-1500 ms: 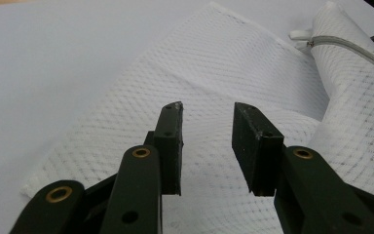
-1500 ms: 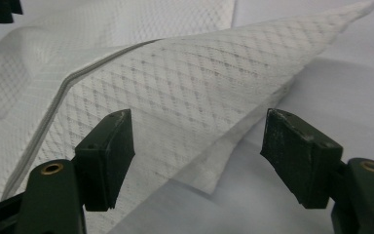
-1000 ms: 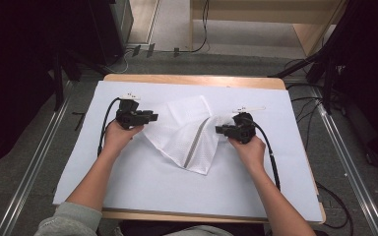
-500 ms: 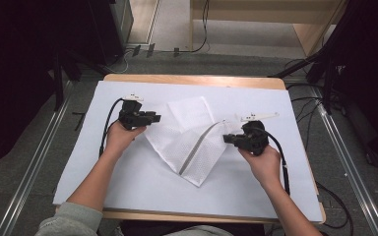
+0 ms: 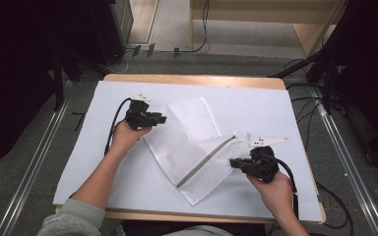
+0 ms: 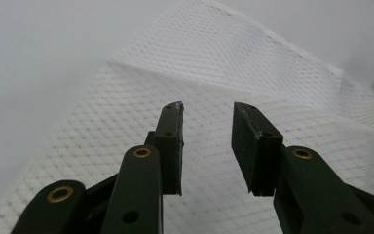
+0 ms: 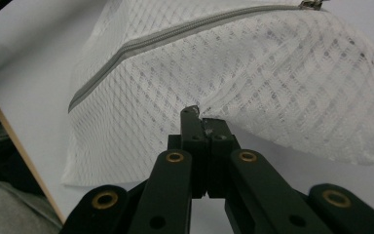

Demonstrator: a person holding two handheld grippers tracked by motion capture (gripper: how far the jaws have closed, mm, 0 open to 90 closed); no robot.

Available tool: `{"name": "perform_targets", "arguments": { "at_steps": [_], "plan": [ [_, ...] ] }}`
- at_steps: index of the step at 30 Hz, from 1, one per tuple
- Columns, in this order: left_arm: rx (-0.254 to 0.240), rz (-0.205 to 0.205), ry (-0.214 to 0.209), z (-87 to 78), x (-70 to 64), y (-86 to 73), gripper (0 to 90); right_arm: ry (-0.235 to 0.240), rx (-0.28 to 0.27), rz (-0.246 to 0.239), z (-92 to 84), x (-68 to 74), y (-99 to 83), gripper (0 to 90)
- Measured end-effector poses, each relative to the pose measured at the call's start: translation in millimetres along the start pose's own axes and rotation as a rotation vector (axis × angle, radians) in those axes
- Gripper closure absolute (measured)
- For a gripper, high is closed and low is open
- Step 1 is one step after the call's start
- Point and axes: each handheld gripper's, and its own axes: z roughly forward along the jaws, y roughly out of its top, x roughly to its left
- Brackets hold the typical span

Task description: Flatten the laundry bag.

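Observation:
A white mesh laundry bag (image 5: 192, 150) with a grey zipper (image 5: 207, 161) lies spread on the white-covered table (image 5: 275, 113). My left gripper (image 5: 161, 118) hovers at the bag's far left corner. In the left gripper view it (image 6: 207, 117) stands open just above the mesh (image 6: 126, 112), with nothing between its fingers. My right gripper (image 5: 232, 163) is at the bag's right edge, below the zipper's end. In the right gripper view it (image 7: 202, 117) is shut on the edge of the mesh bag (image 7: 272, 73), with the zipper (image 7: 185, 29) running across above.
A folded flap of the bag (image 5: 193, 114) points toward the far side. The table's wooden edge (image 5: 197, 78) shows beyond the white cover. Cables (image 5: 305, 105) and metal floor rails (image 5: 34, 162) run beside the table. Dark equipment (image 5: 39, 59) stands at the far left.
My right gripper has moved toward the near right of the table, drawing the bag's edge with it, so the bag lies wider and its zipper shows. The left gripper has barely moved.

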Motion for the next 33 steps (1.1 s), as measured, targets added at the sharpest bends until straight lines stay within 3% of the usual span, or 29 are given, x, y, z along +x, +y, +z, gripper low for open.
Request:
{"name": "perform_targets", "arguments": {
  "at_steps": [3,7,8,12,14,25,29,33],
  "plan": [
    [0.003,0.0,0.0,2.7,-1.0,1.1,66.1,0.008,0.01,0.004,-1.2,3.6,-8.2,89.8],
    [0.011,0.009,-0.004,4.2,-1.1,2.3,66.1,0.013,0.011,0.002,-3.0,6.2,-11.5,82.7],
    [0.007,0.009,-0.001,3.3,-0.7,2.5,66.1,0.01,-0.002,-0.012,-8.0,8.5,-12.2,77.8],
    [0.006,0.004,-0.001,2.5,1.5,2.1,66.1,0.005,-0.043,-0.025,-18.5,9.9,-10.4,76.5],
    [0.008,-0.003,0.002,0.6,2.1,1.9,66.0,-0.002,-0.086,-0.028,-29.9,8.9,-1.4,76.9],
    [0.009,-0.002,0.006,-3.0,1.9,-1.0,65.9,-0.014,-0.133,-0.064,-43.2,2.8,41.7,86.6],
    [0.004,-0.004,0.008,-5.0,1.2,-2.0,65.9,-0.042,-0.126,-0.068,-33.2,-12.6,56.8,90.0],
    [0.001,-0.009,0.007,-7.7,2.1,-3.6,65.9,-0.045,-0.092,-0.032,-9.2,-44.0,68.3,90.0]
  ]
}}
